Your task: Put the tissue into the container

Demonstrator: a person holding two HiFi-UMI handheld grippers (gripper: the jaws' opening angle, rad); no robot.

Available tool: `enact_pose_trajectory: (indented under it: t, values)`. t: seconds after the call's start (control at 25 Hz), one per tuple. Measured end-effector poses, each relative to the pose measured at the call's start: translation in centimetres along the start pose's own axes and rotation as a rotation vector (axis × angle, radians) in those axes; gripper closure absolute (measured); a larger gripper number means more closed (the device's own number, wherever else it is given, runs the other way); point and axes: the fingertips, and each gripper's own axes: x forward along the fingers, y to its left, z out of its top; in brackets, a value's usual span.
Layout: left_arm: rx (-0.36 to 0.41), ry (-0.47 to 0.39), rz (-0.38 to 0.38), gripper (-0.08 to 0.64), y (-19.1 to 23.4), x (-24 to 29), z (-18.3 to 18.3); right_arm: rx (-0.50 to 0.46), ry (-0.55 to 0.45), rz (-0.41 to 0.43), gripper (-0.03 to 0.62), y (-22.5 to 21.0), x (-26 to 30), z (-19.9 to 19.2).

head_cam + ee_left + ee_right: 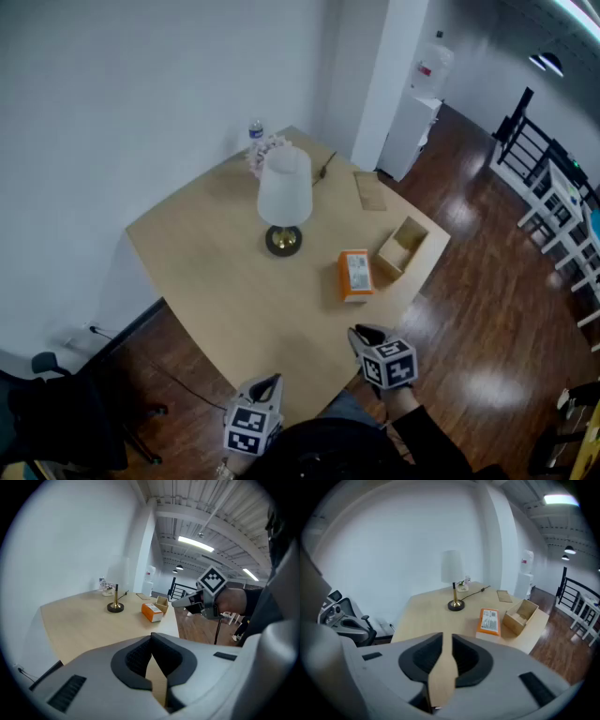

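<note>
An orange tissue pack (pixel 355 276) with a white label lies flat on the wooden table (pixel 202 262), right of the middle. Just right of it stands the container, an open wooden box (pixel 403 247), near the table's right edge. Both also show in the right gripper view, the pack (pixel 489 621) and the box (pixel 522 616). My left gripper (pixel 271 382) hovers at the table's near edge, jaws shut and empty. My right gripper (pixel 362 334) is near the front corner, short of the pack, shut with nothing held. In the left gripper view the right gripper (pixel 180 603) points toward the pack (pixel 152 612).
A white-shaded lamp (pixel 283 202) on a brass base stands mid-table, its cord trailing back. A flat wooden lid (pixel 369 191), a water bottle (pixel 255 131) and a small flower piece sit at the far side. An office chair (pixel 56 403) is at the left; a water dispenser (pixel 417 122) beyond the table.
</note>
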Motion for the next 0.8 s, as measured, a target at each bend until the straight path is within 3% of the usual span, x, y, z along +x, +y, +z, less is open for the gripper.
enact_pose_trajectory:
  t: [0.16,0.24,0.32,0.48,0.76,0.8]
  values:
    - [-0.049,0.031,0.048,0.566,0.2,1.4,0.0,0.065,0.021,-0.079,0.189,-7.1,3.9,2.9]
    - [-0.075,0.051,0.066,0.566,-0.1,2.3,0.2,0.083,0.037,-0.138,0.108,-10.6,6.0,4.2]
    - [-0.096,0.075,0.080,0.566,-0.4,3.0,0.5,0.103,0.071,-0.173,0.081,-13.2,8.6,4.8]
    - [-0.116,0.117,0.108,0.566,-1.1,4.8,1.7,0.149,0.146,-0.141,0.080,-15.8,14.5,4.5]
    - [-0.128,0.178,0.164,0.566,-0.9,7.1,2.7,0.256,0.259,-0.043,0.085,-15.7,19.8,1.4]
    - [-0.125,0.182,0.169,0.566,-0.9,7.3,2.8,0.269,0.260,-0.031,0.124,-15.6,20.1,0.9]
